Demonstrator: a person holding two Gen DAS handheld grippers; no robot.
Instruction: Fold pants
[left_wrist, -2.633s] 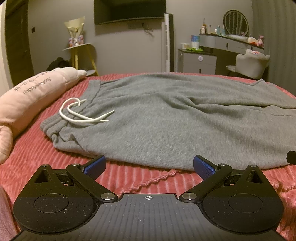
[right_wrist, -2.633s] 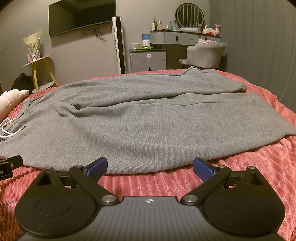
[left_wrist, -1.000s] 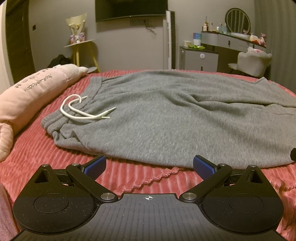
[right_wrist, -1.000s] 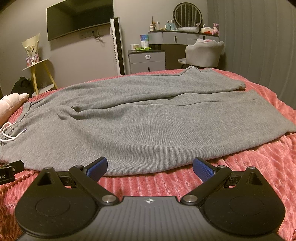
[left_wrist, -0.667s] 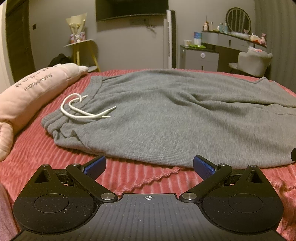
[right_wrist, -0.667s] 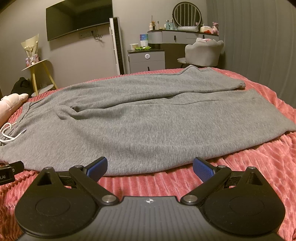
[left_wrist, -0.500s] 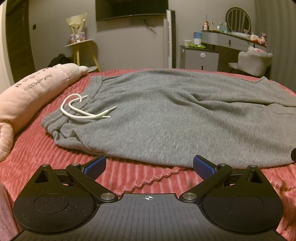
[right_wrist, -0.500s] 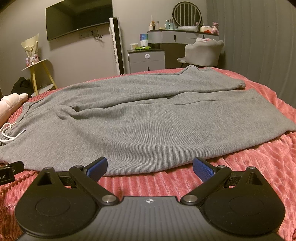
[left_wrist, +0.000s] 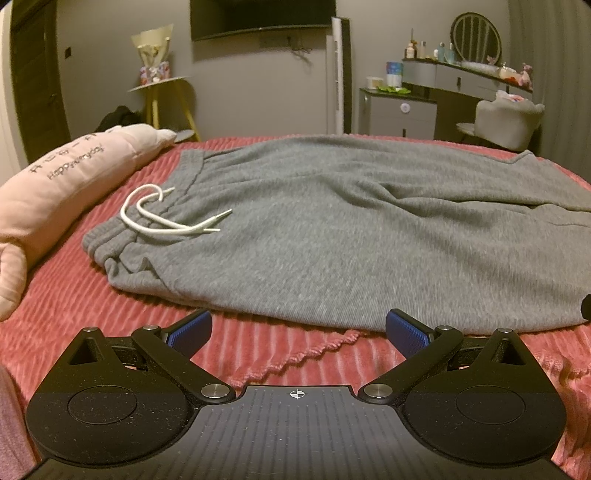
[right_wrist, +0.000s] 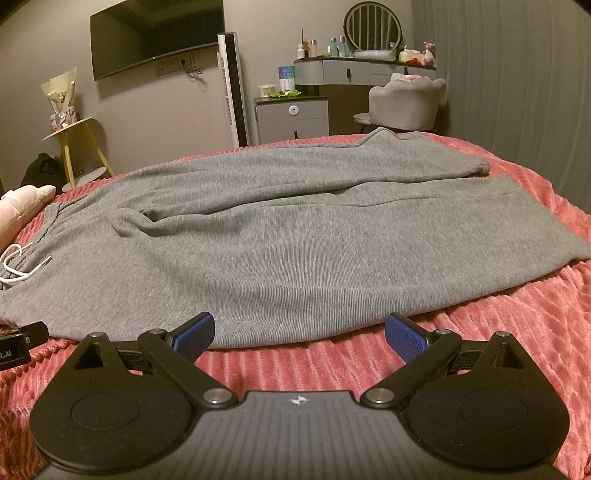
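- The pants (left_wrist: 332, 236) lie spread flat across the pink bedspread (left_wrist: 74, 314), waistband to the left, both legs running off to the right; no fold has been made, so we judge the task to be at its very start.
- Our left claw (left_wrist: 298, 328) is released, its blue pads wide apart and holding nothing, and it hovers over the bedspread just short of the near edge of the pants, toward the waist end.
- Our right claw (right_wrist: 300, 334) is likewise released and empty, poised at the near edge of the near leg.
- To do this step well, we would bring both claws in low, pinch the near edge at the same time, and lift evenly so the near leg carries over onto the far one without dragging the cloth (soft knit like this probably bunches if one side leads).
- Only the left view shows the white drawstring (left_wrist: 166, 218) in full, looped loosely over the waistband, and the pink pillow (left_wrist: 62, 192) lying just left of the waist; we would keep the cord out of the pinch.
- Only the right view shows both leg ends: the near cuff (right_wrist: 546, 225) and the far cuff (right_wrist: 443, 155), lying slightly apart.
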